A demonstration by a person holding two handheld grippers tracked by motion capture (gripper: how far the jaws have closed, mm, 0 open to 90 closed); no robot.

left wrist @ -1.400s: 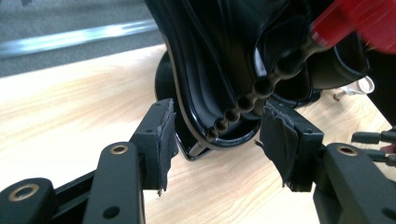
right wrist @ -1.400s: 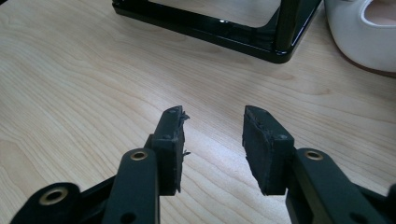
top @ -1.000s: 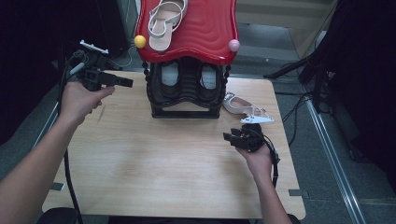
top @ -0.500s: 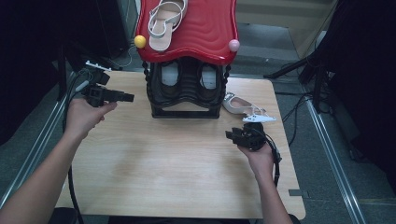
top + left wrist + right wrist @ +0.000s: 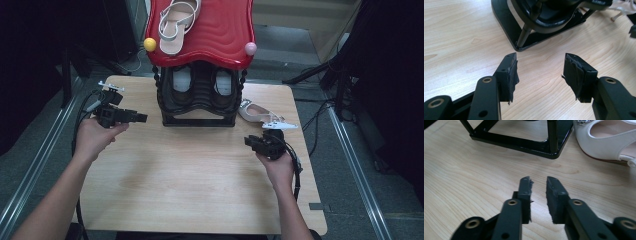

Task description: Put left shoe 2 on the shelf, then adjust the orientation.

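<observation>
While the person's forearms come in from the near edge of the wooden table (image 5: 190, 185), each hand holds a gripper low over the bare boards on either side of the black shoe rack (image 5: 199, 100). The left gripper (image 5: 137, 118) points level toward the rack's left side, its jaws standing wide apart with nothing between them; in the left gripper view the taped pads (image 5: 512, 75) frame plain wood, with the rack's base corner (image 5: 520, 46) just beyond. The right gripper (image 5: 250, 142) sits near the table's right side, and its jaws have just been closing: in the right gripper view a narrow slit remains between the pads (image 5: 554, 195), and nothing lies in it. A white shoe (image 5: 257, 114) with a small buckle lies on the table just beside the rack's right foot, near the right gripper and apart from its jaws; the right gripper view shows it (image 5: 604, 140) close to the rack's corner post. On the rack's red wavy top (image 5: 220, 35) rests a beige strapped sandal (image 5: 175, 25).
</observation>
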